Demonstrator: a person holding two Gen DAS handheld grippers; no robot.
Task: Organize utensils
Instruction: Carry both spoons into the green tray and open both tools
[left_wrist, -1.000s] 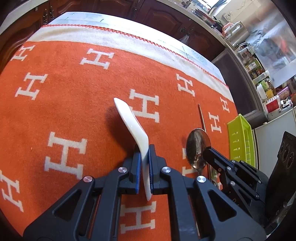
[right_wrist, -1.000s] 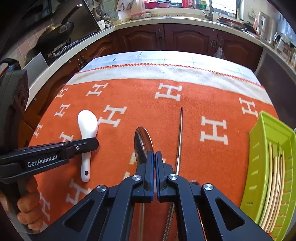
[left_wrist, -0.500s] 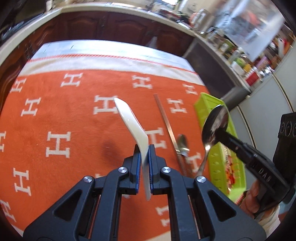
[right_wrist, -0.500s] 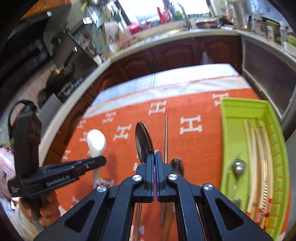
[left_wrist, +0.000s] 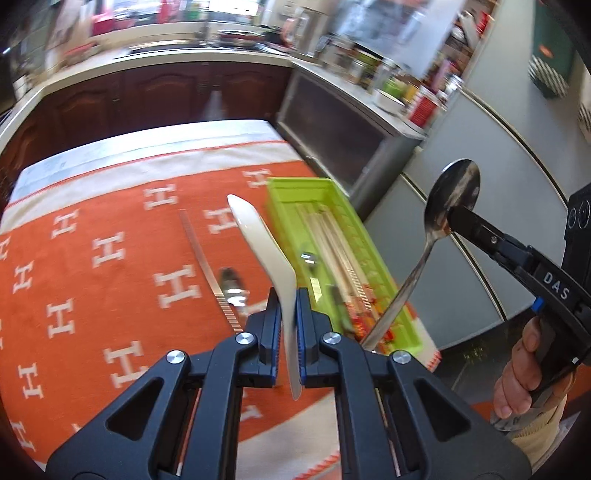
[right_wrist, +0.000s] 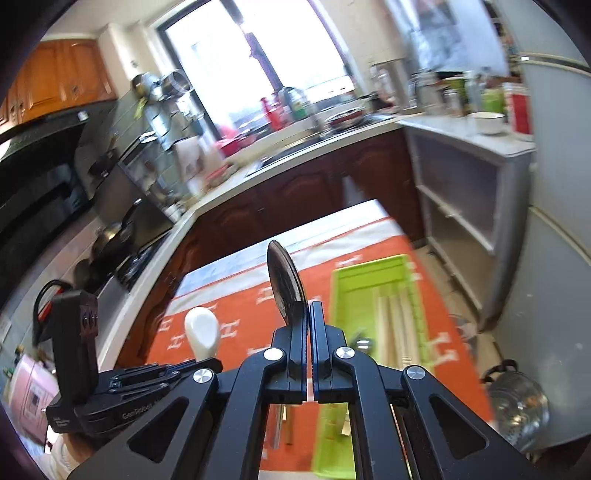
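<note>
My left gripper (left_wrist: 286, 295) is shut on a white ceramic spoon (left_wrist: 258, 240) and holds it in the air, bowl forward, above the orange cloth just left of the green tray (left_wrist: 347, 206). My right gripper (right_wrist: 308, 306) is shut on a large metal spoon (right_wrist: 282, 278), lifted well above the table; it also shows in the left wrist view (left_wrist: 456, 192), raised to the right of the tray. A small metal spoon (left_wrist: 231, 282) and a long metal knife (left_wrist: 205, 258) lie on the cloth. The tray holds chopsticks (left_wrist: 332, 236) and a small spoon (left_wrist: 308, 256).
The table carries an orange cloth with white H marks (left_wrist: 92, 258). Dark kitchen cabinets (left_wrist: 147, 96) stand behind it, a cluttered counter (left_wrist: 388, 92) and a grey fridge (left_wrist: 498, 221) at the right. A steel pot (right_wrist: 517, 402) sits low right.
Both grippers have risen and swung to the right toward the green tray, each carrying its spoon. The right gripper has tilted up, so its view now shows the kitchen window.
</note>
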